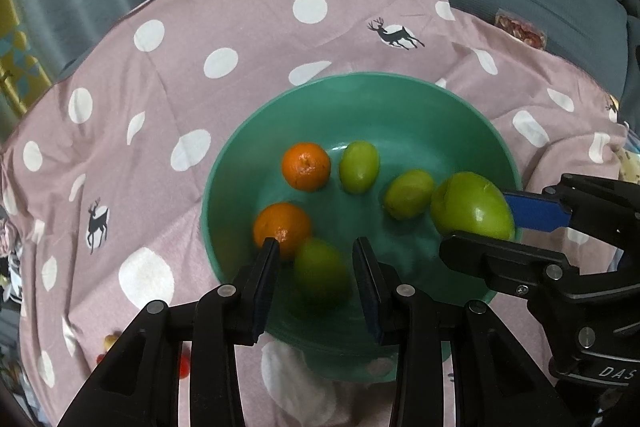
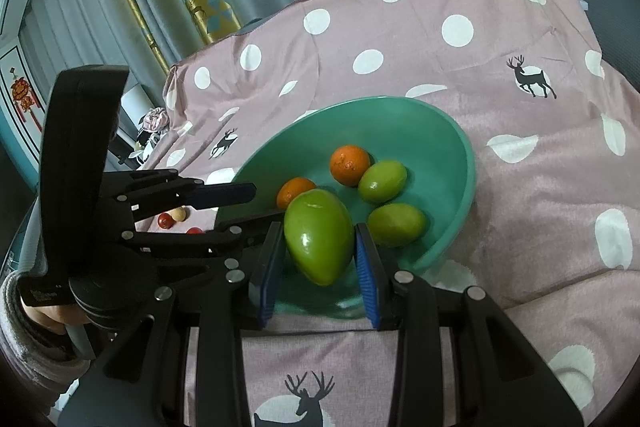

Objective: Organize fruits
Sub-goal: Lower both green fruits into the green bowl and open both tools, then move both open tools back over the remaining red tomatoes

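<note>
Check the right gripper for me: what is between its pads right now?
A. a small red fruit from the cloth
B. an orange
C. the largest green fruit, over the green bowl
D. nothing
C: in the right wrist view the right gripper has its blue pads on both sides of the large green fruit, above the near rim of the green bowl; both oranges lie loose in the bowl.

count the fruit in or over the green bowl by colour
orange: 2, and
small green: 3, and one between the left gripper fingers
large green: 1, held in the right gripper at
total: 6, at the green bowl
</note>
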Action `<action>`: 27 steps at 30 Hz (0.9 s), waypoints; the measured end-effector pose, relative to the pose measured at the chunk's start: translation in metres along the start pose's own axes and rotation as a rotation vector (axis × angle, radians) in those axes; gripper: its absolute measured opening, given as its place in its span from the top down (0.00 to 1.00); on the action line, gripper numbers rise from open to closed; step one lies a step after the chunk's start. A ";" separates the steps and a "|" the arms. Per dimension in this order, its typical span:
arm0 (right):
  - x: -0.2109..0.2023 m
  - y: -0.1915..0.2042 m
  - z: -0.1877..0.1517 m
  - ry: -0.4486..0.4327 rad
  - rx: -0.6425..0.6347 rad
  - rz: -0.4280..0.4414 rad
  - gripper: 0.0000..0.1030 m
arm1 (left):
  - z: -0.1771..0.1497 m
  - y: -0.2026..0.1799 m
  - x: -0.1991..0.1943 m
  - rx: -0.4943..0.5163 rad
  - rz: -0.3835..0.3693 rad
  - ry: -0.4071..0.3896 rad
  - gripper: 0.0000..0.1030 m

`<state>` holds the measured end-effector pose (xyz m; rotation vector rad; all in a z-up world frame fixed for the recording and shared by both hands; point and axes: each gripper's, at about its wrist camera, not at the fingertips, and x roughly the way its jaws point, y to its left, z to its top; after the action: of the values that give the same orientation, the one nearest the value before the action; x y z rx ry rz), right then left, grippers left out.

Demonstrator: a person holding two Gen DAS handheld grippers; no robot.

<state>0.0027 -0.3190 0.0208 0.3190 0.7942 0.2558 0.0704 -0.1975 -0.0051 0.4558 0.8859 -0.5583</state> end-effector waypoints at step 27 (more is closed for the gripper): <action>-0.035 0.010 -0.019 0.000 0.038 0.022 0.42 | -0.118 0.122 -0.069 -0.402 0.192 0.033 0.24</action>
<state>-0.0358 -0.3181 0.0351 0.3638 0.7966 0.2613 0.0419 -0.0163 0.0030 0.1804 0.9471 -0.1886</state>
